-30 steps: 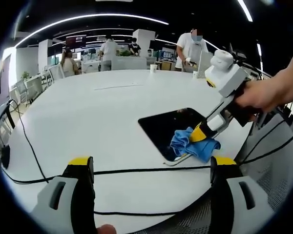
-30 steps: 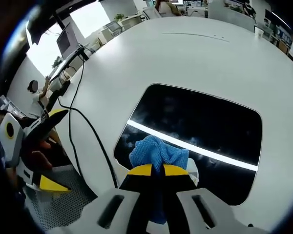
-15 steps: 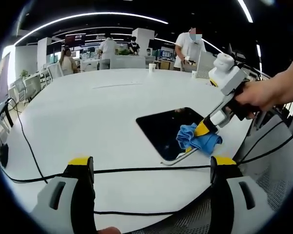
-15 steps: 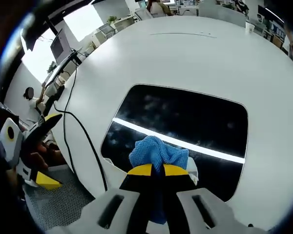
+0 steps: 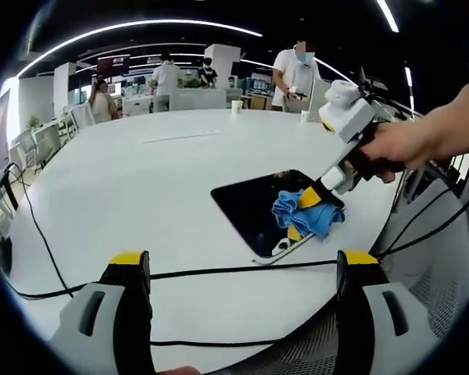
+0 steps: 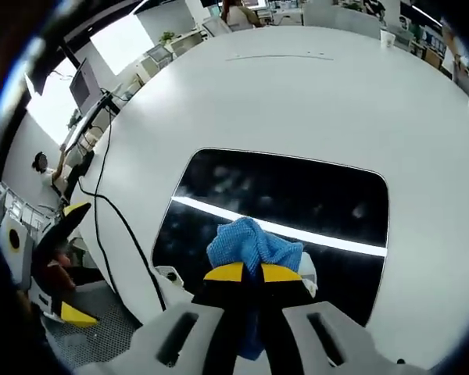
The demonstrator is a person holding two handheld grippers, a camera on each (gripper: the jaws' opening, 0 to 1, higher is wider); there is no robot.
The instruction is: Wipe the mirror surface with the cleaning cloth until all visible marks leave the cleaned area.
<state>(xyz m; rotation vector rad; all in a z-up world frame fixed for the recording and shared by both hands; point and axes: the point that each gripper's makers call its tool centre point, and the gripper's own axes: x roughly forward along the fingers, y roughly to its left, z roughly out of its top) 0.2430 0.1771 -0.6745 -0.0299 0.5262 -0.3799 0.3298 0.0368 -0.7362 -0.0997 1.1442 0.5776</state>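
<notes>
Right claw [image 6: 245, 272] clamped on blue cloth [image 6: 252, 244], pressed on mirror [image 6: 297, 199] near its close edge. Left claw [image 5: 242, 262] spread wide, gripping nothing, held above surface edge. Mirror dark, flat on white round surface [image 5: 141, 180], near edge by the person; ceiling-light streak reflected across it, faint smudges visible. Black cables [image 5: 219, 273] trailing over surface rim. Cup [image 5: 236, 107] at far side. Room: open office, ceiling light strips, desks, several people [image 5: 293, 74] standing beyond surface. Hand [image 5: 395, 148] holding right claw's handle.
</notes>
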